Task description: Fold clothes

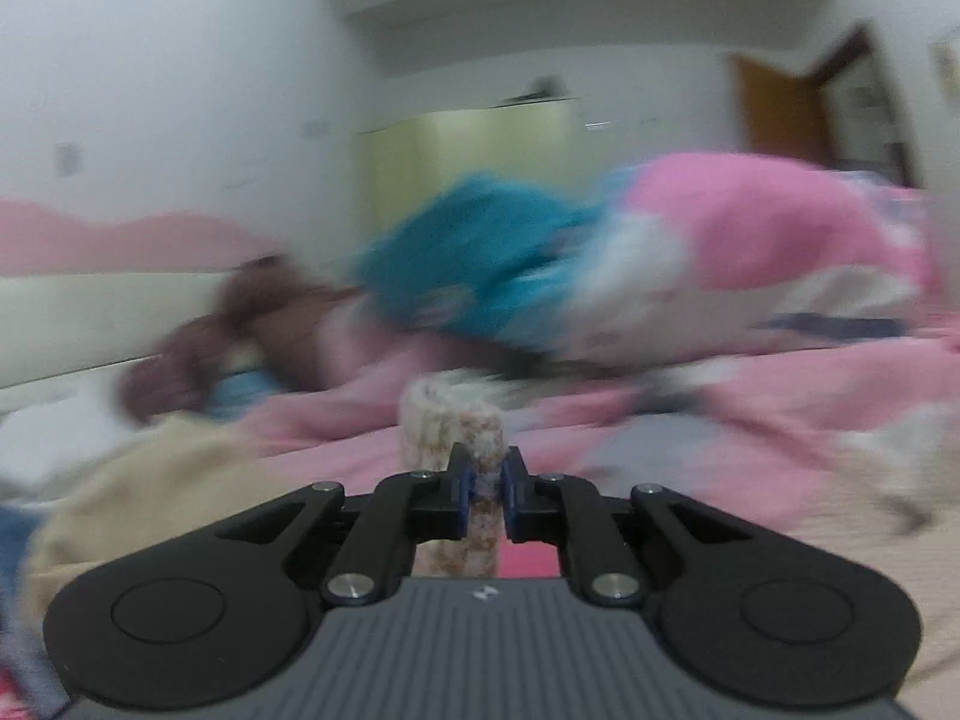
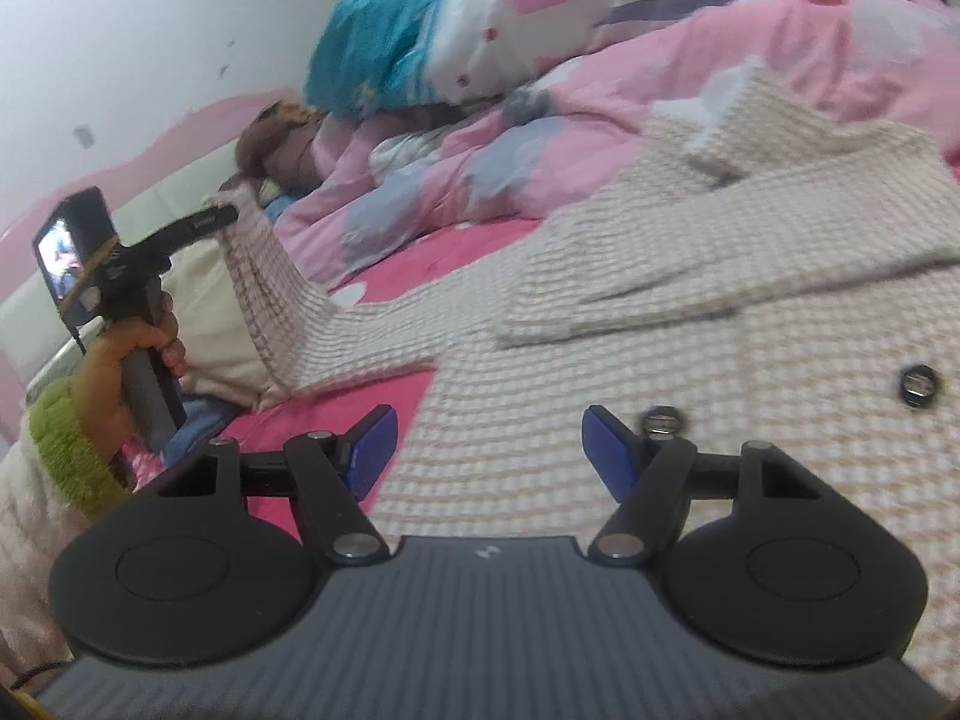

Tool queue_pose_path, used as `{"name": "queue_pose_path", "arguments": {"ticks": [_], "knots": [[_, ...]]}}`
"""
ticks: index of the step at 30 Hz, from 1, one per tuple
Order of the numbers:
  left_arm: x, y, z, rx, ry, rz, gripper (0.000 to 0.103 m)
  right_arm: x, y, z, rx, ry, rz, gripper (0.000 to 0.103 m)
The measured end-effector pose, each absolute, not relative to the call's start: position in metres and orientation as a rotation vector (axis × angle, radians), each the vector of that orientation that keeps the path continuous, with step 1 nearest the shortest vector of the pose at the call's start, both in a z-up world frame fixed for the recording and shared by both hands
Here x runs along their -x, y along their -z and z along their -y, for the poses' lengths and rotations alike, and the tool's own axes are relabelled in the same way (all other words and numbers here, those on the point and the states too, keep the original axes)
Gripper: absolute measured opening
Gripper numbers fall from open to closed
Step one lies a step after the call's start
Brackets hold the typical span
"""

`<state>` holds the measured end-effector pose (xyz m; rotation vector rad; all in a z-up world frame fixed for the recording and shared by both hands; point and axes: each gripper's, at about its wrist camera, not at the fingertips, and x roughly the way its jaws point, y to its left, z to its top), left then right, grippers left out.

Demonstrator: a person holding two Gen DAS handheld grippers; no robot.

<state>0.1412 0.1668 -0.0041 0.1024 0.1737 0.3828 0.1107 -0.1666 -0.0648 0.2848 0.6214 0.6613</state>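
Right wrist view: the left tool (image 2: 225, 217) pinches the checked jacket's sleeve (image 2: 270, 276) lifted off the bed (image 2: 414, 258); the right tool (image 2: 489, 450) hovers spread above the jacket (image 2: 660, 324).

We see a cream jacket (image 2: 690, 324) of coarse, waffle-textured checked cloth, matt and nubbly, with shiny dark buttons (image 2: 918, 385) that look like metal or glossy plastic. The right gripper (image 2: 489, 450) is matt black plastic with smooth blue pads (image 2: 372, 450), bright metal rivets and a grey ribbed body. On the left gripper (image 1: 486, 489) we see the same matt black plastic and blue pads. The bedding (image 2: 660, 60) is soft printed cotton-like cloth, matt. The sleeve (image 2: 66, 438) at the hand (image 2: 129, 360) looks fuzzy, a green fleecy cuff.
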Motion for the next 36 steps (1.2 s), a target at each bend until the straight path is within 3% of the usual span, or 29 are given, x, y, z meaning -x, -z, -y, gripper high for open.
{"name": "queue_pose_path", "arguments": {"ticks": [5, 9, 12, 14, 16, 18, 26, 36], "knots": [[-0.163, 0.031, -0.067, -0.116, -0.121, -0.238, 0.011, -0.112, 0.076, 0.212, -0.371, -0.594, -0.624, 0.068], [-0.182, 0.083, -0.005, -0.122, 0.037, -0.376, 0.013, -0.113, 0.081, 0.243, -0.398, -0.539, -0.630, 0.068], [-0.196, 0.120, 0.009, -0.074, 0.177, -0.567, 0.028, -0.120, 0.084, 0.260, -0.431, -0.510, -0.660, 0.068], [-0.187, 0.127, 0.005, -0.049, 0.201, -0.572, 0.032, -0.127, 0.085, 0.269, -0.463, -0.509, -0.681, 0.068], [-0.171, 0.122, -0.007, -0.032, 0.208, -0.525, 0.054, -0.135, 0.085, 0.274, -0.496, -0.519, -0.703, 0.068], [-0.157, 0.112, -0.027, -0.014, 0.203, -0.477, 0.061, -0.149, 0.085, 0.272, -0.543, -0.543, -0.736, 0.068], [-0.129, 0.089, -0.105, 0.098, -0.010, -0.471, 0.062, -0.214, 0.089, 0.221, -0.656, -0.644, -0.892, 0.068], [-0.146, 0.108, -0.199, 0.328, -0.284, -0.556, 0.062, -0.277, 0.119, 0.156, -0.620, -0.607, -1.044, 0.065]]}}
